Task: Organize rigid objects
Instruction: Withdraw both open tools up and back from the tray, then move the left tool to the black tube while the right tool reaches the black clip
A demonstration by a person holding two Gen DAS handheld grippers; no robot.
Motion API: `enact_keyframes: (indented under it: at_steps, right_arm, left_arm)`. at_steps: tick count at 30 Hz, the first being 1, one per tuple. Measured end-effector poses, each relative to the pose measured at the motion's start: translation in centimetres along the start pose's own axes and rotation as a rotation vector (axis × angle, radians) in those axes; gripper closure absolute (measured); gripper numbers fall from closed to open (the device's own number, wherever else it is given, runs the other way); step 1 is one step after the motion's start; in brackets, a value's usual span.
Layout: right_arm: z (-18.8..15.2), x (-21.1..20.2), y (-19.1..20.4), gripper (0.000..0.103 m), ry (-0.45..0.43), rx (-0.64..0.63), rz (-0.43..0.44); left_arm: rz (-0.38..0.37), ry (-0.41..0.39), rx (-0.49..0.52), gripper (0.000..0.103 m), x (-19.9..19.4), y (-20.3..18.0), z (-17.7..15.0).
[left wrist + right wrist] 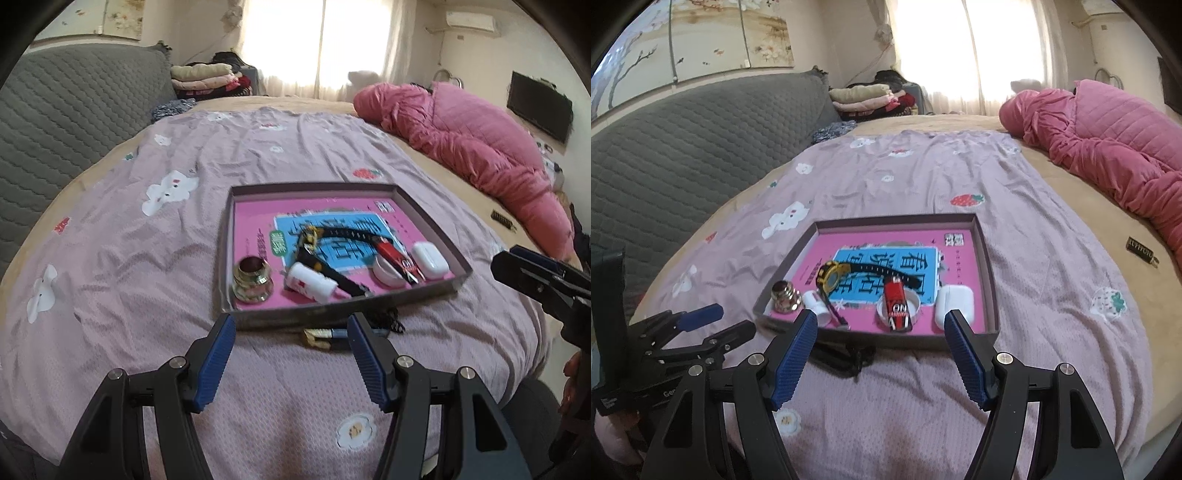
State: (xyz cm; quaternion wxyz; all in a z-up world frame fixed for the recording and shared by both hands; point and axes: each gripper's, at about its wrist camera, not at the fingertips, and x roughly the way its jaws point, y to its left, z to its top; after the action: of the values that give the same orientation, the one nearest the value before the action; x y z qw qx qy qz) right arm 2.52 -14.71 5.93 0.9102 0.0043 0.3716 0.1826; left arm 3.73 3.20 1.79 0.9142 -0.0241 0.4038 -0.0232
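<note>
A shallow grey tray with a pink printed bottom lies on the lilac bedspread. It holds a brass fitting, a white bottle, a yellow-faced watch, a red clipper across a white round lid, and a white earbud case. In front of the tray lie a small gold-and-blue piece and a black chain-like thing. My left gripper hovers open just short of the tray's near wall. My right gripper is open with nothing between its fingers, also at the near wall of the tray.
A pink quilt is heaped at the right of the bed. A grey padded headboard runs along the left. A small dark tag lies on the tan sheet to the right. Folded clothes are stacked far back.
</note>
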Motion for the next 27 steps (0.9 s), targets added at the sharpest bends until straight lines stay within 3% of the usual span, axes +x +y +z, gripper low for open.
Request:
enact_keyframes:
  at_steps: [2, 5, 10, 18, 27]
  right_arm:
    - [-0.6, 0.0, 0.1, 0.03, 0.01, -0.004, 0.005]
    - [-1.3, 0.2, 0.4, 0.03, 0.028, -0.016, 0.008]
    - [-2.4, 1.0, 0.6, 0.03, 0.057, -0.028, 0.02]
    - [-3.5, 2.3, 0.2, 0.03, 0.089, -0.015, 0.023]
    - [-4.6, 4.1, -0.4, 0.03, 0.125, 0.011, 0.028]
  left_arm:
    - [-0.007, 0.017, 0.021, 0.041, 0.3, -0.6, -0.4]
    - [-0.068, 0.066, -0.024, 0.041, 1.2, -0.7, -0.9]
    - [-0.103, 0.131, -0.081, 0.041, 2.7, -0.6, -1.6]
    - [-0.208, 0.214, -0.304, 0.041, 5.5, 0.8, -1.2]
    - [-0.19, 0.314, -0.442, 0.041, 8.7, 0.9, -0.5]
